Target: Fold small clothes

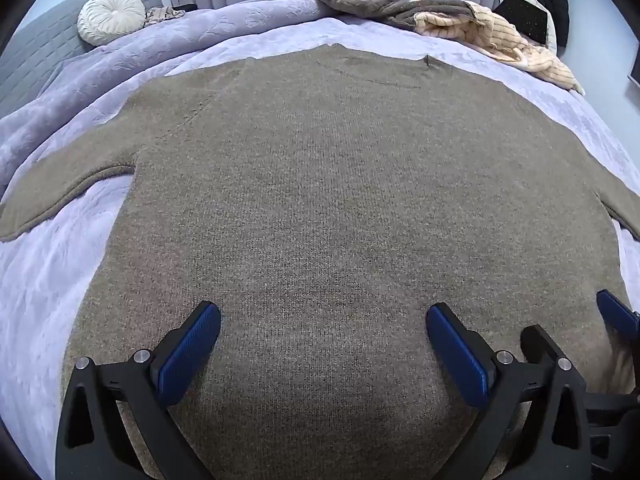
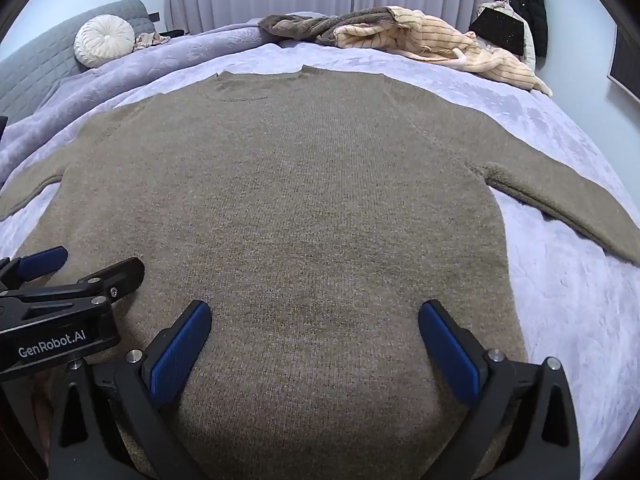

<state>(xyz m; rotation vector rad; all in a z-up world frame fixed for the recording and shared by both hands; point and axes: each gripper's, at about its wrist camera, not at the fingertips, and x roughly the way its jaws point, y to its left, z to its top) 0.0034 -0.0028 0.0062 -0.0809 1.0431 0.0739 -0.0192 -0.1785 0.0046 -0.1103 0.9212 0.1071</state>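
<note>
The left gripper (image 1: 323,354) is wide open. Its two blue pads (image 1: 188,354) stand far apart and nothing is between them but the sweater (image 1: 340,200) below. It points down at the sweater. I cannot tell if its tips touch the knit.

The right gripper (image 2: 315,350) is wide open too. Its blue pads (image 2: 180,350) are far apart and hold nothing. It also points down at the sweater (image 2: 300,200).

The two grippers are side by side, very close. In the left view the right gripper (image 1: 576,336) shows just to the right. In the right view the left gripper (image 2: 82,266) shows just to the left.

The brown sweater lies flat on the bed (image 1: 48,280), spread out ahead of both grippers. Its bottom part is right under them. Its neck is at the far end. One sleeve (image 1: 68,188) sticks out to the left of the left gripper. The other sleeve (image 2: 568,208) sticks out to the right of the right gripper.

Far ahead, past the neck, is a pile of clothes (image 2: 400,36). Far ahead and to the left is a round white pillow (image 1: 111,16).
</note>
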